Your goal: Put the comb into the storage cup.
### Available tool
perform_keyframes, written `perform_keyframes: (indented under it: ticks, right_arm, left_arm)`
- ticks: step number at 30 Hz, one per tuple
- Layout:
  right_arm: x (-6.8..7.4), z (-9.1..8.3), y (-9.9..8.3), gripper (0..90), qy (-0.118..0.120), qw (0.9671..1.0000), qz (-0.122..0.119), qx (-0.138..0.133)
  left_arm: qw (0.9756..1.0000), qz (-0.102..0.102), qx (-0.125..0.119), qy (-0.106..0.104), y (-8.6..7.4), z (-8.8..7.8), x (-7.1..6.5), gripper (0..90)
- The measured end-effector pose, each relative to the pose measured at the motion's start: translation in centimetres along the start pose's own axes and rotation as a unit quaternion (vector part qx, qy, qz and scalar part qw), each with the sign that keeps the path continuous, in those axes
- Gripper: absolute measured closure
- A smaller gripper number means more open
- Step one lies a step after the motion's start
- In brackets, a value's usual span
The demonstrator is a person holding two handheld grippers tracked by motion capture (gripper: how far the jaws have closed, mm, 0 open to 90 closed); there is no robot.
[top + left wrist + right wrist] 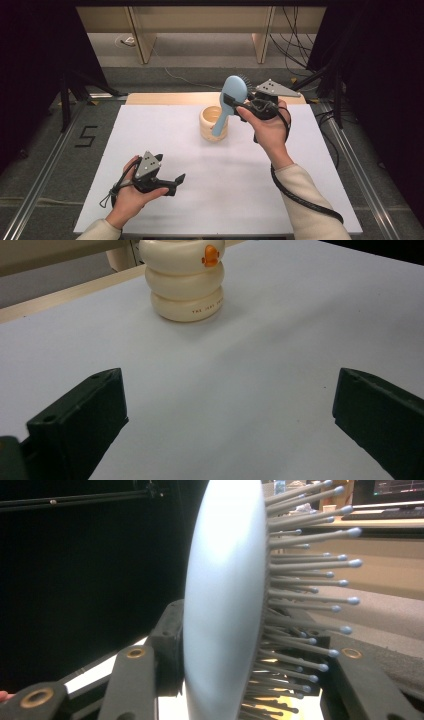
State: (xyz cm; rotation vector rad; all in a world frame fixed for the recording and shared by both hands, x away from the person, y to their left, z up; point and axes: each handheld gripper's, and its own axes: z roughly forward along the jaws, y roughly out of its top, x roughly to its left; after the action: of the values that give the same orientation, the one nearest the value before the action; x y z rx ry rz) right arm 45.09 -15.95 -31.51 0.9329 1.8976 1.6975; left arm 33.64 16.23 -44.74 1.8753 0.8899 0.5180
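Item: pale-blue plastic paddle hairbrush (227, 102), long axis tilted, handle tip dipping into the cream ribbed ceramic cup (212, 124), head above it. Right gripper (239, 103) clamped on the head, just beside the cup. Left gripper (175, 181) spread wide, empty, well nearer the person.

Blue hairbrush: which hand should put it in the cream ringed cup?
Right. The right gripper already grips the light blue plastic hairbrush above the cream ringed cup; the left gripper rests open, farther away.
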Motion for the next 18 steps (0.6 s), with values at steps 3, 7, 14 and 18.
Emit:
perform_keyframes:
  ticks: [3,7,14,18]
  right_arm:
    - [-0.04,-0.13,0.05,52.0,-0.002,1.0000,0.000,-0.003]
    - [-0.04,-0.19,0.00,52.0,-0.001,1.0000,0.001,-0.002]
    - [-0.09,-0.03,0.38,52.0,-0.002,1.0000,0.001,-0.004]
    - [-0.02,0.20,0.52,52.0,-0.003,1.0000,-0.001,-0.005]
  left_arm:
    - [1.0000,-0.001,0.001,0.000,-0.04,0.02,0.04,0.4]
    - [1.0000,-0.001,0.000,0.001,-0.03,0.05,0.04,0.3]
    - [1.0000,-0.001,0.001,0.000,-0.07,0.06,0.09,0.4]
    - [1.0000,-0.001,0.000,0.000,-0.05,0.05,0.07,0.3]
